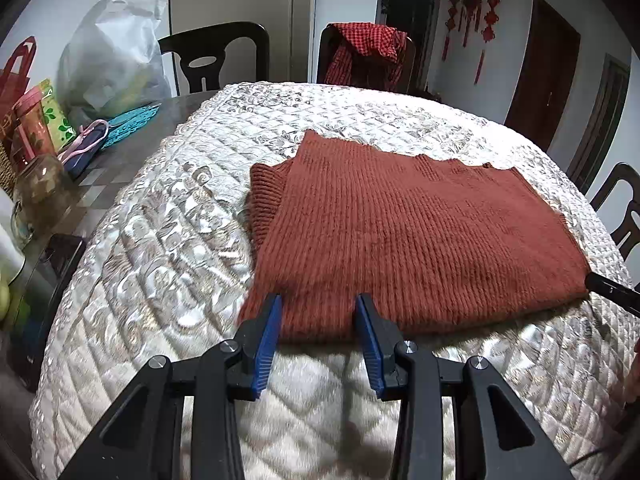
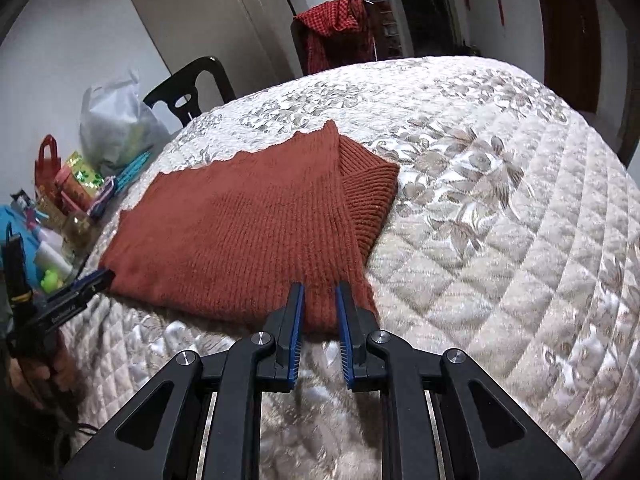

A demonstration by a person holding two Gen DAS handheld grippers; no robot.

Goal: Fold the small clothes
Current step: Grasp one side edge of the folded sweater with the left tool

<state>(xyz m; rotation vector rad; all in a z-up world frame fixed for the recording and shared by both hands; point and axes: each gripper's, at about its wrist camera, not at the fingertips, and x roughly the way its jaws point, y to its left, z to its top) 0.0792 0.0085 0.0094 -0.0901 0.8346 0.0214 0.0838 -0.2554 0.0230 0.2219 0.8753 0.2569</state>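
Note:
A rust-red knit sweater [image 1: 400, 224] lies folded flat on a white quilted cover [image 1: 160, 240], with a ribbed sleeve sticking out at its left side. My left gripper [image 1: 318, 304] is open, its blue-padded fingertips at the sweater's near left edge. The right gripper's tip [image 1: 608, 288] shows at the sweater's right corner. In the right wrist view the sweater [image 2: 248, 232] lies ahead with the sleeve [image 2: 368, 196] at its right. My right gripper [image 2: 320, 292] is open with a narrow gap, at the near right edge. The left gripper [image 2: 92, 280] touches the near left corner.
Dark chairs [image 1: 216, 56] stand behind the table; one carries a red checked cloth [image 1: 368, 48]. At the left are a white plastic bag [image 1: 112, 60], a red bag, a glass jar [image 1: 36, 184] and a blue mat on bare tabletop. Another chair [image 1: 624, 208] stands at the right.

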